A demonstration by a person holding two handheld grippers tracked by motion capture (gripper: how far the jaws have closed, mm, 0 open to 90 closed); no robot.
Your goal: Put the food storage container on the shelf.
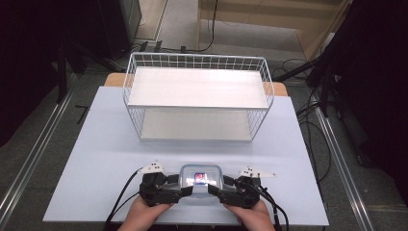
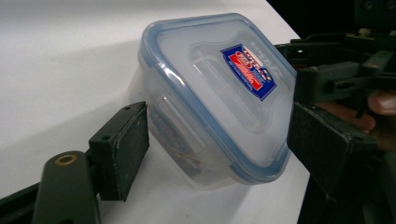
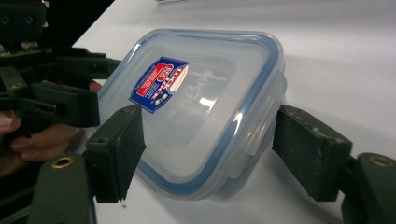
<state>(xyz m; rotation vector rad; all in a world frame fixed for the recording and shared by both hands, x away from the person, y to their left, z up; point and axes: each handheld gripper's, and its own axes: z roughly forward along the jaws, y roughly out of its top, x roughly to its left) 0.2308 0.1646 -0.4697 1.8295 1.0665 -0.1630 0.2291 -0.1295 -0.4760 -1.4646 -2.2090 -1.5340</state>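
you hold 2 grippers to a clear box (image 1: 200,184) at the near edge of the table (image 1: 101,163), your hands coming in from the bottom of the high view. the box stands flat on the table, near centre, with its lid (image 2: 233,88) on; the lid has a blue rim and a blue and red sticker (image 1: 199,179) on top.

your left gripper (image 1: 186,190) meets the box at its left end, your right gripper (image 1: 214,191) at its right end. in the left gripper view the jaws stand spread to either side of a corner of the box, with a gap showing between the left pad and the box wall; the right pad sits just beside the lid's rim, and you cannot tell whether it touches. in the right gripper view the jaws are likewise spread around the box's other end, the right pad just beside a side clip (image 3: 261,135), the left pad near the lid's edge, contact unclear. neither pair is pressed shut on the box.

far across the table stands a white wire rack (image 1: 197,96) with 2 shelves, well apart from the box.
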